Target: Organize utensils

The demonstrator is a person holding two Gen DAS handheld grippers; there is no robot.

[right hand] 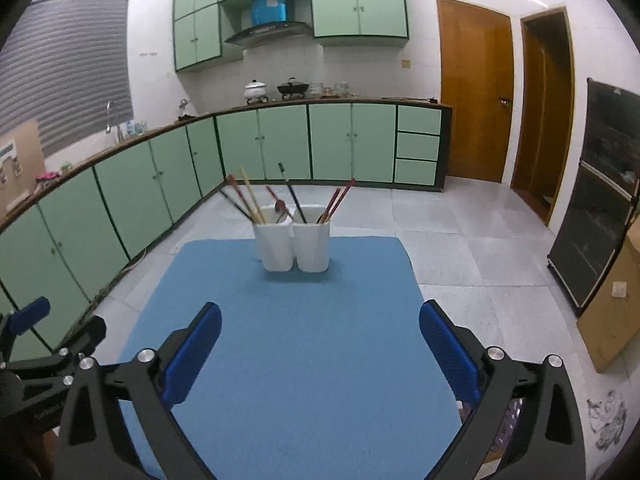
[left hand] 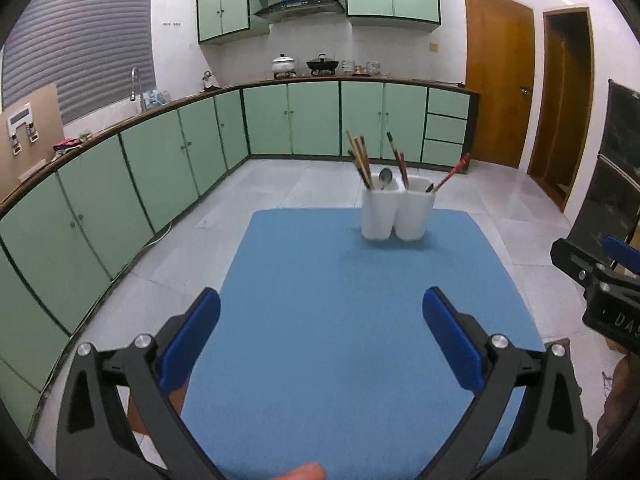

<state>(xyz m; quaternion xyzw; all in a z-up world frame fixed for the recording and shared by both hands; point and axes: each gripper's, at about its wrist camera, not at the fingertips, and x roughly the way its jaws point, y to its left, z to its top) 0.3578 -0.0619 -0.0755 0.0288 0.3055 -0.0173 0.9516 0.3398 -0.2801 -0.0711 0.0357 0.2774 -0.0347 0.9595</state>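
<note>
A white twin-cup utensil holder stands at the far end of the blue table mat. Chopsticks and a spoon stick out of its left cup, more chopsticks out of its right cup. My left gripper hangs open over the near part of the mat, nothing between its blue pads. My right gripper is likewise open and empty, well short of the holder. The left wrist view catches the right gripper's side at its right edge.
Green kitchen cabinets run along the left and back walls, with pots on the counter. Wooden doors stand at the back right. A dark glass-front cabinet and a cardboard box sit to the right. Grey tiled floor surrounds the table.
</note>
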